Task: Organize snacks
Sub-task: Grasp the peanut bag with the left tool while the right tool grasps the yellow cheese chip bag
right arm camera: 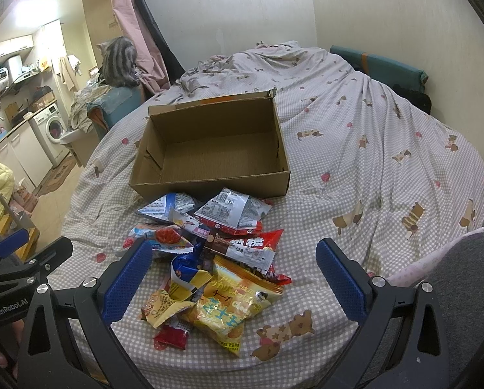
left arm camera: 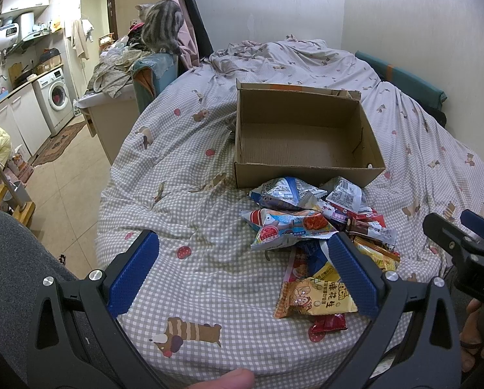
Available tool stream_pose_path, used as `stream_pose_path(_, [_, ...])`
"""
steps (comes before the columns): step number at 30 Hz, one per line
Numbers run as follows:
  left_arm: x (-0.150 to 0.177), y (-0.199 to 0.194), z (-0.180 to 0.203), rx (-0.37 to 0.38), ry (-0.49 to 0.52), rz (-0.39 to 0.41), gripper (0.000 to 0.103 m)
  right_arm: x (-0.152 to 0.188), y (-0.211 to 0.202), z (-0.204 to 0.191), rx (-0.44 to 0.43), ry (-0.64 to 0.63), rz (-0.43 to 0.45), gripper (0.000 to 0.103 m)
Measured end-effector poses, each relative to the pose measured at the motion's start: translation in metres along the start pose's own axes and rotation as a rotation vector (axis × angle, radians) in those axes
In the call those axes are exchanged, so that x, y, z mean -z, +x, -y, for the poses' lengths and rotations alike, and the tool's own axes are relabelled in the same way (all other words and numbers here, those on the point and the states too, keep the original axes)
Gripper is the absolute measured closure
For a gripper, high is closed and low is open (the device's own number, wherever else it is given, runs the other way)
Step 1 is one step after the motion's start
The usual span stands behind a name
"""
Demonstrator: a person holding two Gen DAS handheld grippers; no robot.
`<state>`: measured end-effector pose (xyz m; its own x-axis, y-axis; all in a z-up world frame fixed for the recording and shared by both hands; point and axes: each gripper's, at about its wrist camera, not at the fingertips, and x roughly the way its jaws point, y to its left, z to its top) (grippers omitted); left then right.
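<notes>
1. Nearest, the left gripper (left arm camera: 238,269) hangs low over the checked bedsheet (left arm camera: 193,227) with its blue pads spread wide and nothing between them. Its right pad overlaps the edge of the snack heap at about 3 o'clock in the left wrist view, which suggests it is lined up to take a packet from that side.

2. The right gripper (right arm camera: 234,278) is likewise wide open and empty. Its fingers straddle the near end of the heap, so the packets sit inside its span, ready to be closed on.

3. The pile of snack packets (right arm camera: 209,259) lies loose on the bedsheet, heaped and overlapping. The yellow cheese-snack bag (right arm camera: 229,308) and an orange peanut packet (left arm camera: 316,298) lie closest. A red-and-white candy wrapper (right arm camera: 251,246) and blue-and-white pouches lie further in. Being stacked, the top packets should lift most easily.

4. Beyond, at 12 o'clock from the heap and just beside it, stands the cardboard box (right arm camera: 209,178), open-topped and empty. It is likely placed there so that each packet travels only a short way. None is in it yet.

5. Farthest, at 10 o'clock, a grey striped cat (left arm camera: 161,29) perches on furniture, well apart from the work.
</notes>
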<state>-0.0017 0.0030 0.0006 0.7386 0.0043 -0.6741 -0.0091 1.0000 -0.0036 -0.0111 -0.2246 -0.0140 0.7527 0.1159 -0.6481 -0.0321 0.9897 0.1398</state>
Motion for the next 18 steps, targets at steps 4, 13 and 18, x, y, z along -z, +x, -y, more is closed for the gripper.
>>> stream_pose_path(4, [0.000, 0.000, 0.000, 0.000, -0.001, -0.001, 0.000, 0.000, 0.000, 0.001, -0.001, 0.001, 0.000, 0.000])
stream_pose_path(13, [0.003, 0.016, -0.014, -0.023, -0.068, -0.104, 0.000, -0.021, 0.030, 0.057, -0.116, 0.261, -0.265, 0.000])
stream_pose_path(18, [0.003, 0.026, -0.016, -0.026, -0.099, -0.155, 0.000, 0.005, 0.076, 0.082, -0.157, 0.418, -0.538, 0.000])
